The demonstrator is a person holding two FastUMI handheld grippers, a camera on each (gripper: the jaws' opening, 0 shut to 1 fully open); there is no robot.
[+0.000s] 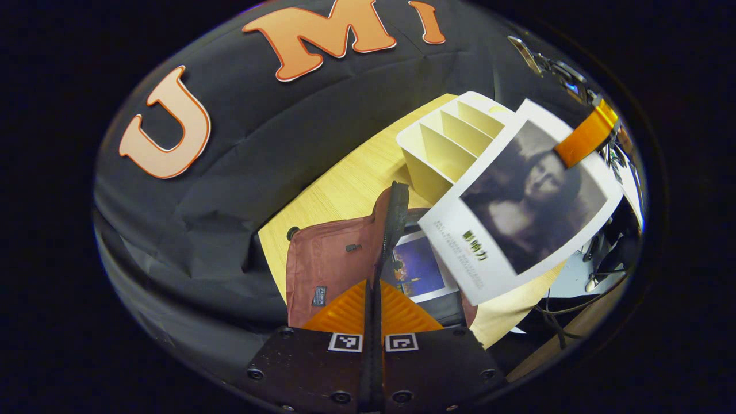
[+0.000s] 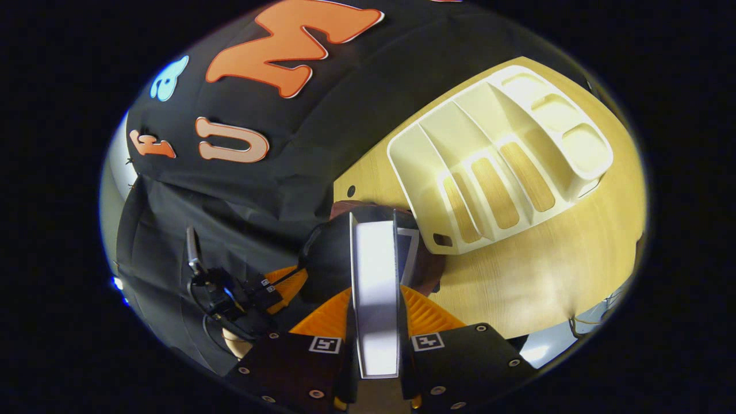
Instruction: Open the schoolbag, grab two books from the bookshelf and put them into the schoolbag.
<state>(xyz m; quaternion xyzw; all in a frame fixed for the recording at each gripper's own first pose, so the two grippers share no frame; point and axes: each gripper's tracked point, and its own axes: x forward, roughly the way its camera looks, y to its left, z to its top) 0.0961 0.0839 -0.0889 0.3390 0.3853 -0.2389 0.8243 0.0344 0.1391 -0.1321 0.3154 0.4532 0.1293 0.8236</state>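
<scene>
Left gripper (image 1: pixel 372 299) is pinched on the schoolbag's dark zipper edge (image 1: pixel 394 215), holding the mouth up, centre-bottom of the left gripper view. Schoolbag (image 1: pixel 328 270) lies on the wooden table (image 1: pixel 339 190). First book (image 1: pixel 417 267), blue cover, already sits in the opening, just right of the held edge.

Right gripper (image 2: pixel 375 299) is clamped on the second book, seen edge-on as a pale slab (image 2: pixel 376 287) between its fingers. In the left gripper view the same book (image 1: pixel 523 207), with its portrait cover, hangs upper right over the bag mouth, the other gripper's finger (image 1: pixel 586 135) on its top corner. Bookshelf (image 2: pixel 500 155), a cream slotted rack, has bare slots and stands right of centre in the right gripper view, just behind the bag.

Step in hand, as I read it: drop book two in.
- Keep the zipper edge lifted and pulled left so the mouth stays wide.
- Lead with the book's low corner, slide it flat onto the blue book.
- Release only once most of it is past the lip.

Clearances: rack corner (image 2: pixel 443 241) is close to the bag's far side, so don't swing the book up-right. Bare table lower right in the right gripper view is the free room. Booth cloth is close on the left.
</scene>
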